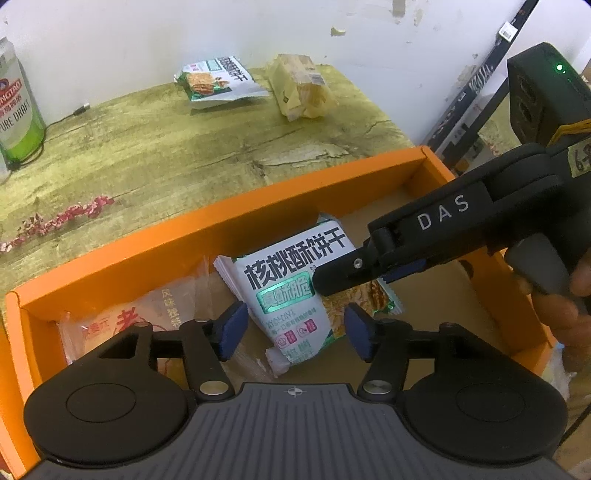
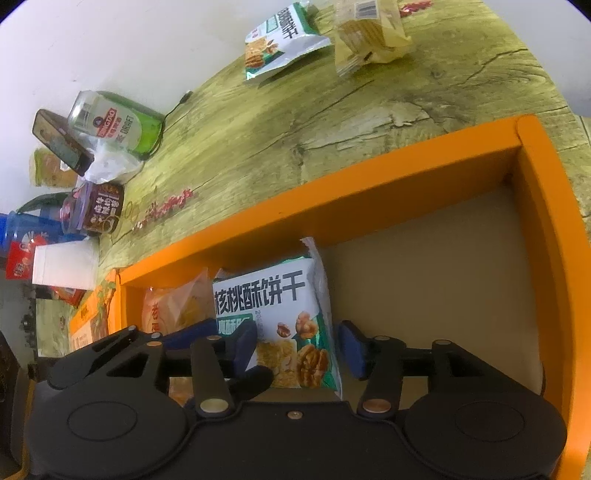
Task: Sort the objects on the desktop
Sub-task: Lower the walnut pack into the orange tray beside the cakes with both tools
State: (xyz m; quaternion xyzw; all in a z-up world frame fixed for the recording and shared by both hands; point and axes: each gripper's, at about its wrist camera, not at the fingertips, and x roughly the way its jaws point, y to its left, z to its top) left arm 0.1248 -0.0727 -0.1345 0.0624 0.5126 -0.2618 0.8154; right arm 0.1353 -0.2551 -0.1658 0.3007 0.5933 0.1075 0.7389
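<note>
An orange cardboard box (image 1: 221, 221) (image 2: 369, 177) holds a white-and-green walnut biscuit packet (image 1: 280, 288) (image 2: 273, 295) and a clear pastry packet (image 1: 140, 321) (image 2: 173, 310) to its left. My left gripper (image 1: 295, 330) hangs over the biscuit packet. Its blue pads (image 1: 232, 328) stand apart on either side and do not press on it. My right gripper (image 1: 332, 280) (image 2: 299, 350) reaches in from the right over the same packet, jaws apart around it. A second biscuit packet (image 1: 218, 79) (image 2: 280, 40) and a yellow cracker packet (image 1: 301, 86) (image 2: 369, 29) lie on the far tabletop.
A green beer can (image 1: 18, 110) (image 2: 114, 122) stands at the far left by a cable (image 1: 62, 118). A red bead string (image 1: 62, 218) (image 2: 162, 208) lies before the box. A white cup (image 2: 64, 264) and brown tub (image 2: 103, 212) crowd the left edge. A hand (image 1: 576, 288) grips the right tool.
</note>
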